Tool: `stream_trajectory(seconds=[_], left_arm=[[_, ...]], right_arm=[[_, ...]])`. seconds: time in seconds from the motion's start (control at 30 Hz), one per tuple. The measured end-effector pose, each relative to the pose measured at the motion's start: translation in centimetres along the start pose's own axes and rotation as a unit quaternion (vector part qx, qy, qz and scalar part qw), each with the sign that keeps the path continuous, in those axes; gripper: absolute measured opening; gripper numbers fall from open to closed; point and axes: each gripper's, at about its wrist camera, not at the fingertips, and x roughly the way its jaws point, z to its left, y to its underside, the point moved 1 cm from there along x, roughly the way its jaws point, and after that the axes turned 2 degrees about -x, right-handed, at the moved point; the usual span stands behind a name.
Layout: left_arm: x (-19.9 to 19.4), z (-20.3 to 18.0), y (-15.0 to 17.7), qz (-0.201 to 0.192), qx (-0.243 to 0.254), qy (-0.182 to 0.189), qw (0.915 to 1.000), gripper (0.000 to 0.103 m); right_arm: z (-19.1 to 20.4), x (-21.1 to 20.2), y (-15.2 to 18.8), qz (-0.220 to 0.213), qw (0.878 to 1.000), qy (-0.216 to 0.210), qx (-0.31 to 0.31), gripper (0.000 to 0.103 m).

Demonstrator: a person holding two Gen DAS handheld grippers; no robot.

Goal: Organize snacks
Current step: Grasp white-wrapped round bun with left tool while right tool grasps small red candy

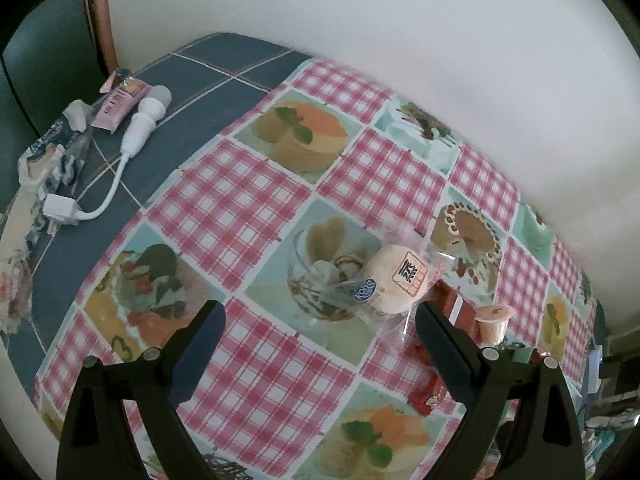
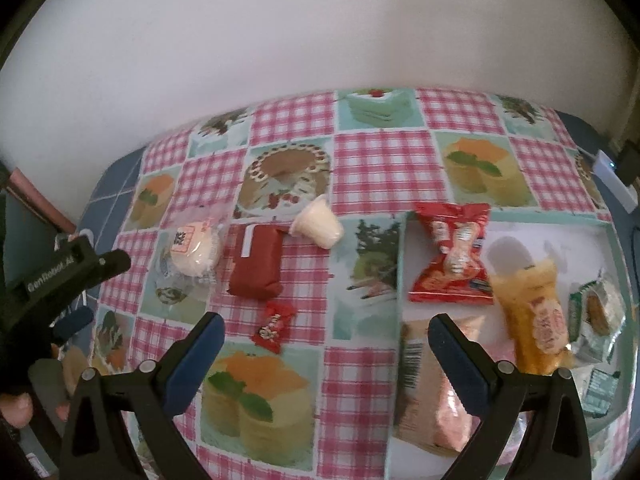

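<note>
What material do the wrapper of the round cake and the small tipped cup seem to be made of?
Round cake wrapper: thin clear plastic film, probably; the pale cake shows through, and its crinkled edges look glossy.
Small cup: likely semi-translucent moulded plastic, smooth, with a flared rim; its exact finish is blurred.

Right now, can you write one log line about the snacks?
left hand-held gripper: open, above wrapped round cake | right hand-held gripper: open, empty | tray: several snacks in | red packet: on tablecloth

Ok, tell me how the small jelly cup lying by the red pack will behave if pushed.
The jelly cup lies on its side on the tablecloth, so it would probably roll, curving because it tapers. It looks small and light, likely skidding easily. Its smooth plastic may slip between fingers, and it touches the red pack, which could nudge along.
</note>
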Motion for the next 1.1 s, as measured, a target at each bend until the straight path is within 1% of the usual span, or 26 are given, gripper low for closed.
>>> stream_trajectory(seconds=[0.1, 0.33, 0.4, 0.43, 0.6, 0.67, 0.83, 0.93, 1.03, 1.07, 1.1], left_arm=[[0.7, 0.1, -0.3, 0.007, 0.002, -0.004, 1.0000, 0.096], [2.1, -0.6, -1.0, 0.001, 0.021, -0.001, 0.9998, 0.096], [2.4, -1.1, -1.1, 0.000, 0.032, 0.006, 0.9995, 0.096], [2.6, -1.4, -1.2, 0.000, 0.037, 0.011, 0.9993, 0.096], [3.7, -2.6, -1.1, 0.002, 0.064, 0.034, 0.9974, 0.096], [4.1, -2.9, -1.0, 0.002, 0.073, 0.037, 0.9967, 0.096], [4.9, -3.9, -0.7, -0.001, 0.100, 0.038, 0.9942, 0.096], [5.4, -4.4, -0.3, -0.001, 0.114, 0.038, 0.9928, 0.096], [6.0, -4.9, 0.0, 0.000, 0.124, 0.037, 0.9916, 0.096], [6.1, -5.1, 0.2, 0.000, 0.130, 0.034, 0.9909, 0.095], [6.3, -5.2, 0.3, 0.000, 0.134, 0.032, 0.9905, 0.091]], right_arm=[[0.9, 0.9, 0.0, -0.001, 1.000, 0.005, -0.007, 0.103], [2.3, 3.9, 0.3, 0.015, 1.000, -0.001, -0.015, 0.097], [2.5, 4.7, 0.4, 0.021, 1.000, -0.001, -0.017, 0.092], [2.7, 5.2, 0.5, 0.025, 0.999, 0.000, -0.020, 0.086], [3.1, 6.9, 0.9, 0.040, 0.999, 0.003, -0.029, 0.083], [3.3, 7.3, 1.0, 0.044, 0.998, 0.004, -0.033, 0.080], [3.8, 8.2, 1.5, 0.054, 0.997, 0.013, -0.044, 0.075], [4.0, 8.3, 1.6, 0.051, 0.996, 0.030, -0.060, 0.069], [4.2, 8.1, 1.8, 0.051, 0.996, 0.037, -0.071, 0.057], [4.3, 8.1, 1.8, 0.050, 0.995, 0.039, -0.075, 0.050], [4.3, 8.1, 1.9, 0.051, 0.995, 0.040, -0.079, 0.048]])
